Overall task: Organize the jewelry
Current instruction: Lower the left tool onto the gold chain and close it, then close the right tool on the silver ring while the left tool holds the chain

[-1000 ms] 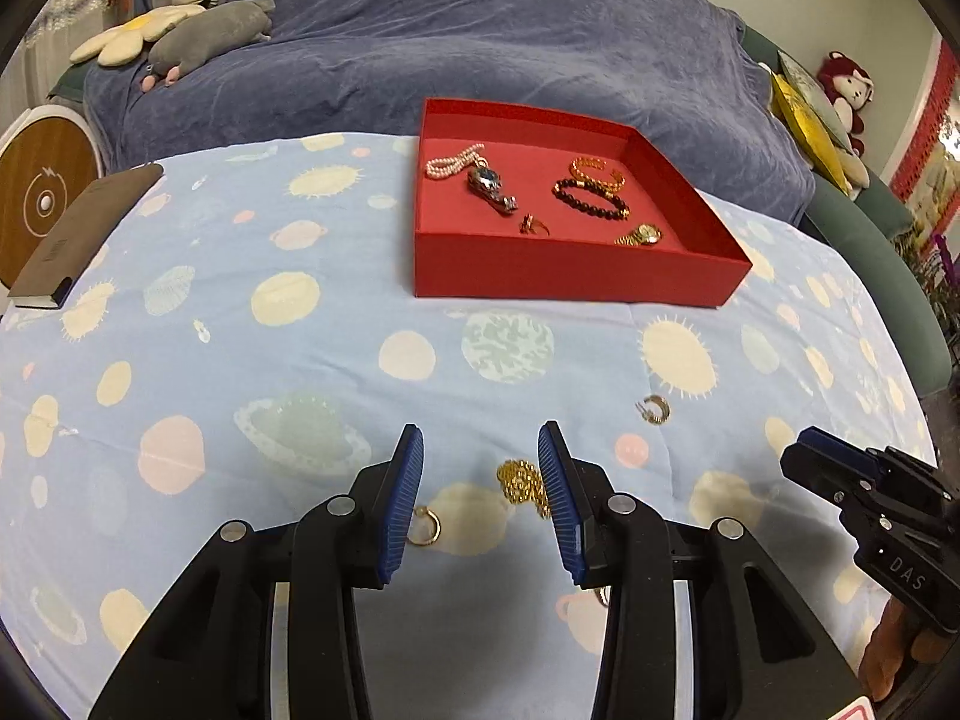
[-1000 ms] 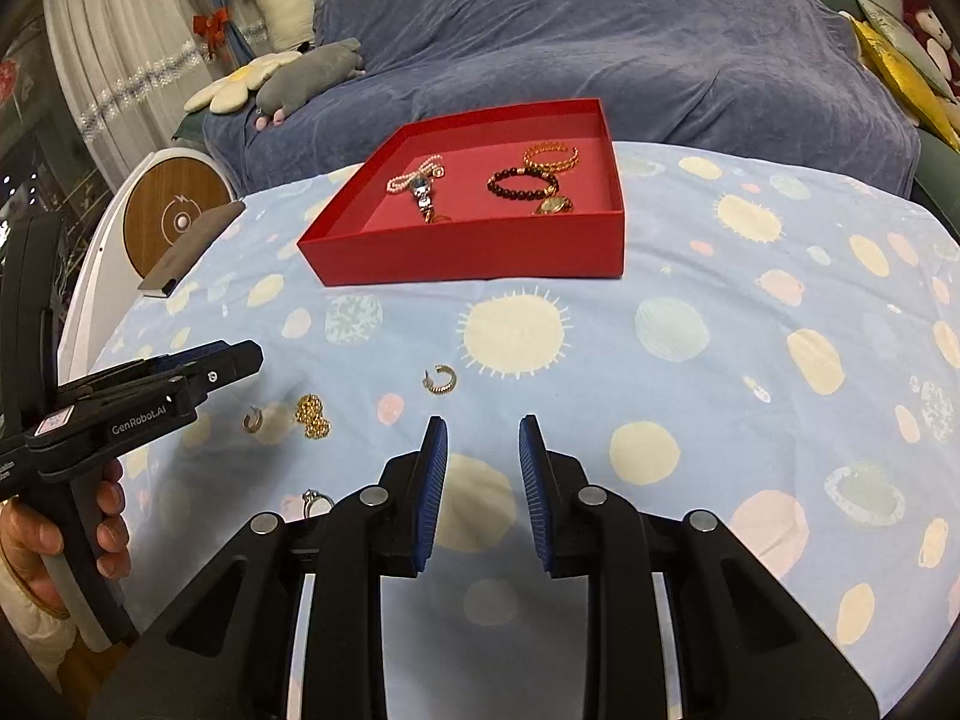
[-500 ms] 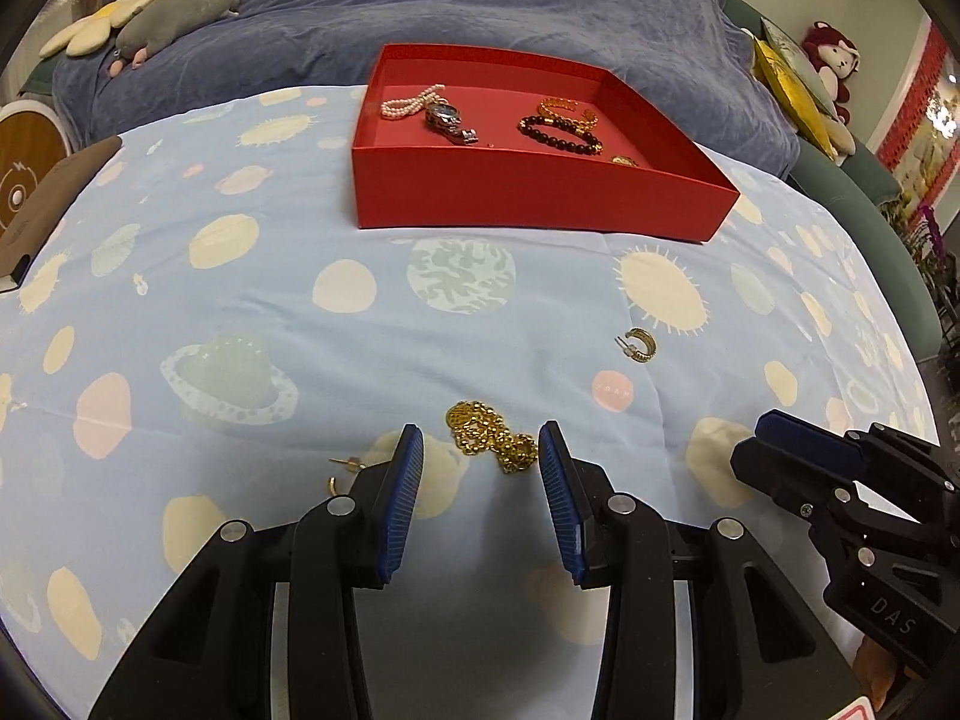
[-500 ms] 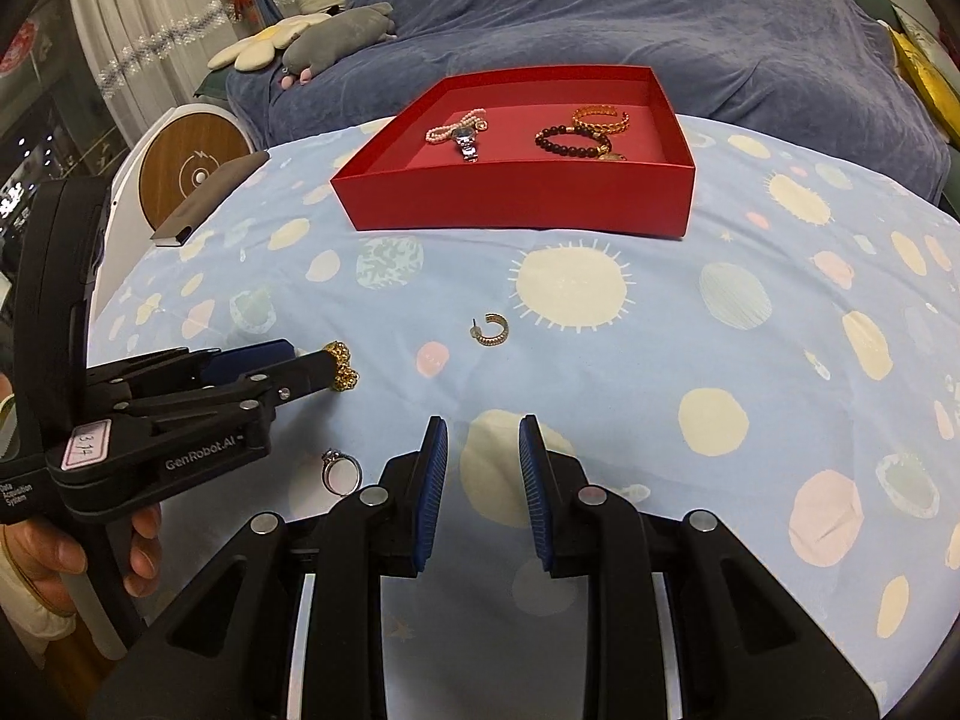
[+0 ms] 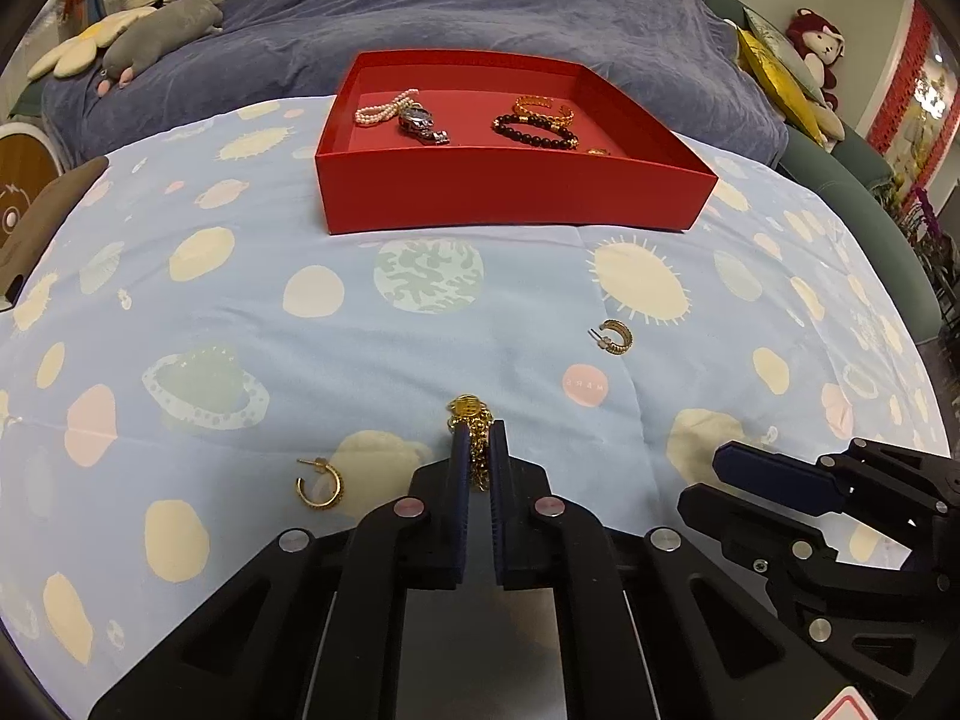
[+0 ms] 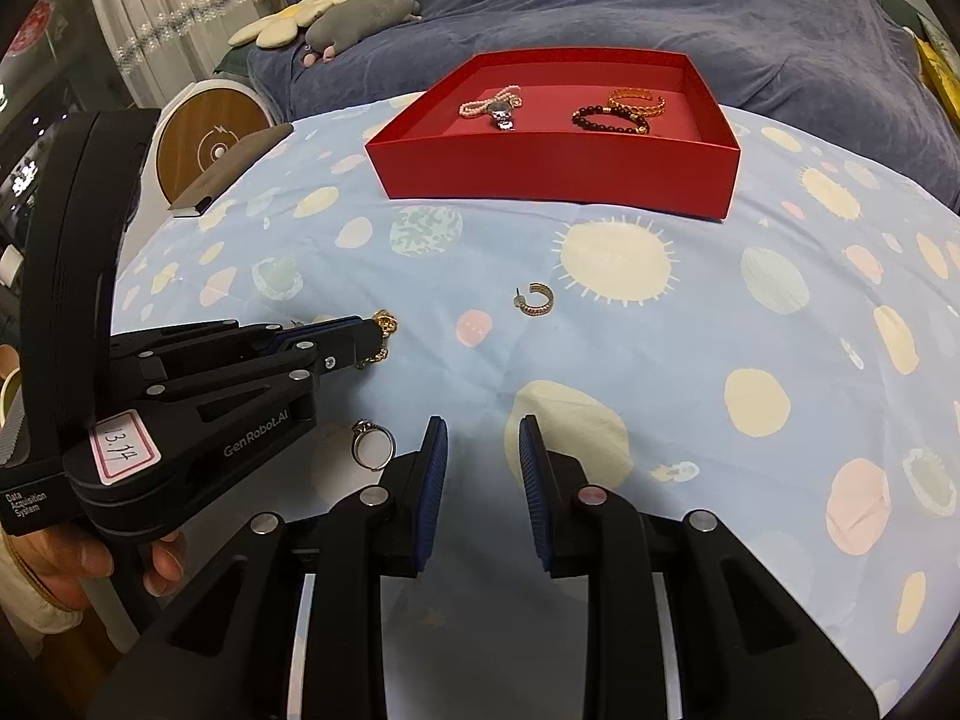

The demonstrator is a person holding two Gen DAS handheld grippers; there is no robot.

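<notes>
My left gripper (image 5: 478, 438) is shut on a gold chain (image 5: 470, 420), which also shows at the gripper's tip in the right wrist view (image 6: 384, 327). My right gripper (image 6: 478, 441) is open and empty over the cloth. A red tray (image 5: 510, 192) at the back holds a pearl bracelet (image 5: 384, 109), a watch (image 5: 423, 123), a dark bead bracelet (image 5: 534, 129) and a gold bangle (image 5: 540, 105). Loose on the cloth lie a gold hoop earring (image 5: 615, 336), a second hoop earring (image 5: 319, 483) and a silver ring (image 6: 372, 444).
A light blue cloth with planet prints (image 5: 240, 300) covers the table. A brown notebook (image 6: 231, 174) lies at its left edge beside a round wooden disc (image 6: 207, 141). A blue-covered sofa (image 5: 480, 0) with plush toys stands behind.
My left gripper moved forward over the gold chain and closed on it. My right gripper stayed open and shifted slightly forward.
</notes>
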